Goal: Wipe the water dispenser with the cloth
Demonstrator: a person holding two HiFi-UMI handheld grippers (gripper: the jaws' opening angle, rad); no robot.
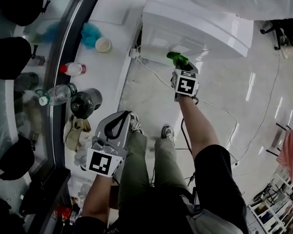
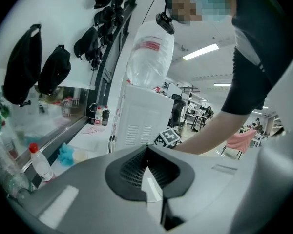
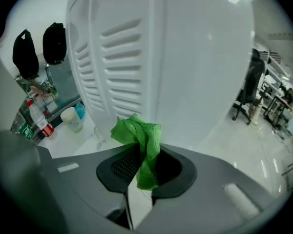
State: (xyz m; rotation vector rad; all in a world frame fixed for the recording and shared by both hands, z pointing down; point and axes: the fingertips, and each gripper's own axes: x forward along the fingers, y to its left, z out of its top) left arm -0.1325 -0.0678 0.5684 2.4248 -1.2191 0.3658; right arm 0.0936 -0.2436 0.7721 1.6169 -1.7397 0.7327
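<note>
The right gripper is clamped on a bright green cloth, a crumpled, waffle-textured bunch that spills up out of the closed jaws. The cloth sits right at the white water dispenser, beside its louvred side panel, though whether it actually touches the casing is hard to tell. The left gripper is held low by the person's legs, well apart from the dispenser, with its jaws together and nothing between them.

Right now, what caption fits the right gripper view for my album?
Right gripper pinching a green cloth close to the white water dispenser's vented side.
</note>
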